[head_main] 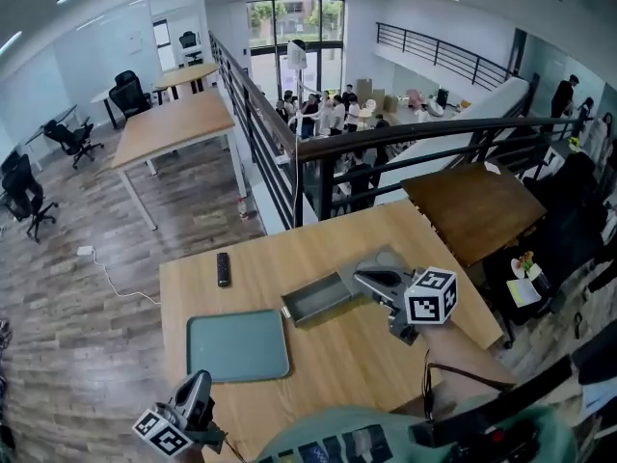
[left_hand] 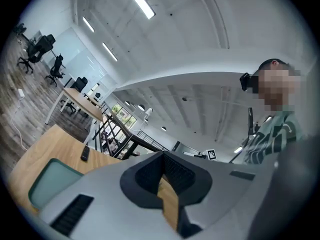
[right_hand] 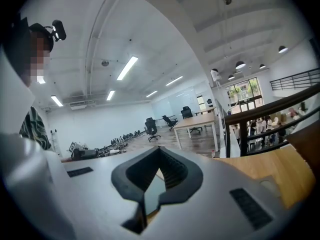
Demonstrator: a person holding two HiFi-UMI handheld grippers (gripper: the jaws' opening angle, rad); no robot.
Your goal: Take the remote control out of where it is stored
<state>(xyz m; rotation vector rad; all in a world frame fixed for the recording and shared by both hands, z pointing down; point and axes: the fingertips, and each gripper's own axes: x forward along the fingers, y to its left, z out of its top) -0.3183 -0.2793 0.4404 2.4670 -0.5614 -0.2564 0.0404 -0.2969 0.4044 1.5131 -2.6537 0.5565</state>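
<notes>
The remote control (head_main: 223, 268) lies on the table's (head_main: 337, 365) far-left part, long axis near-to-far, outside the open box (head_main: 323, 299) and beyond the green tray (head_main: 238, 345). The left gripper (head_main: 198, 384), jaws pressed together and empty, sits directly nearward. The right gripper (head_main: 364, 280), also closed on nothing, hangs by the box. Bare wood surrounds the remote.

We counted one worktop (head_main: 337, 365) carrying three loose items: one remote control (head_main: 223, 268), one teal tray (head_main: 238, 346), one open grey box (head_main: 323, 300). We logged two grippers in view, one left gripper (head_main: 198, 386) and one right gripper (head_main: 364, 280). Beside it we noted one dark brown table (head_main: 472, 205).
</notes>
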